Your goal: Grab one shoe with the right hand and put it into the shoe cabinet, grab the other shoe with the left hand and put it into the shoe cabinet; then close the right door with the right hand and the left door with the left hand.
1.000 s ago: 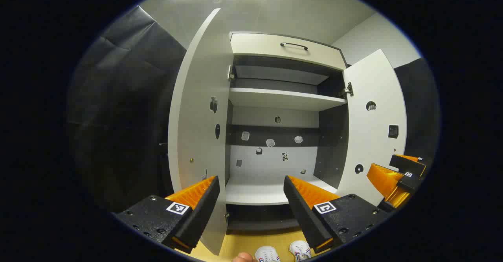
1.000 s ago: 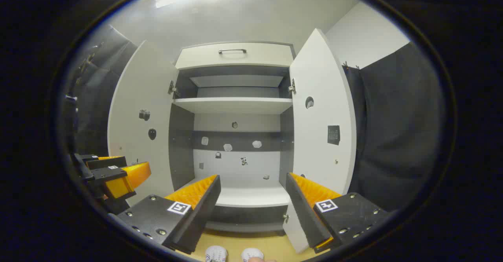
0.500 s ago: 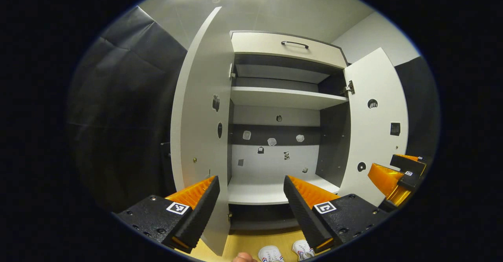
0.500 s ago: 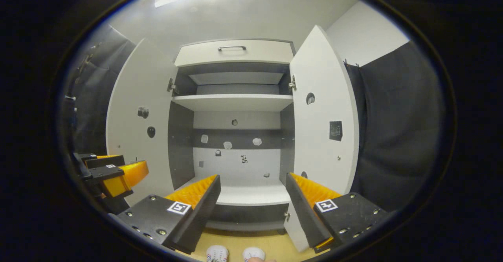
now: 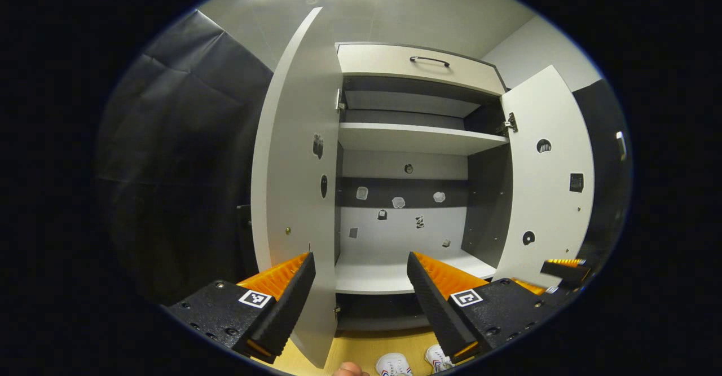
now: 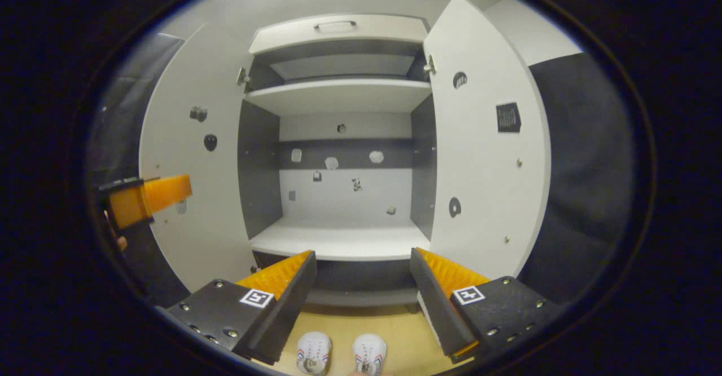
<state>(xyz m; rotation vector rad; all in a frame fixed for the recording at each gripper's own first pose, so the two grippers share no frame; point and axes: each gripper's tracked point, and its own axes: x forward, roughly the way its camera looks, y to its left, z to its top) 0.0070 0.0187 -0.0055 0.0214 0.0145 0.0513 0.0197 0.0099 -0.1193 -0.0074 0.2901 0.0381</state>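
The right gripper (image 6: 361, 286) has tipped down toward the shoes (image 6: 341, 354) on the floor — jaws wide, empty, like the left gripper (image 5: 358, 286) — so grabbing comes next.

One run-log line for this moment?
shoes: on floor | cabinet doors: open | right hand-held gripper: open, empty | left hand-held gripper: open, empty

We see a shoe cabinet (image 6: 338, 240) in smooth matt white board, dark matt inner side walls (image 6: 258, 167), metal hinges (image 5: 510, 123), wood-look floor (image 6: 395, 331), white cloth-looking shoes (image 6: 313, 352).
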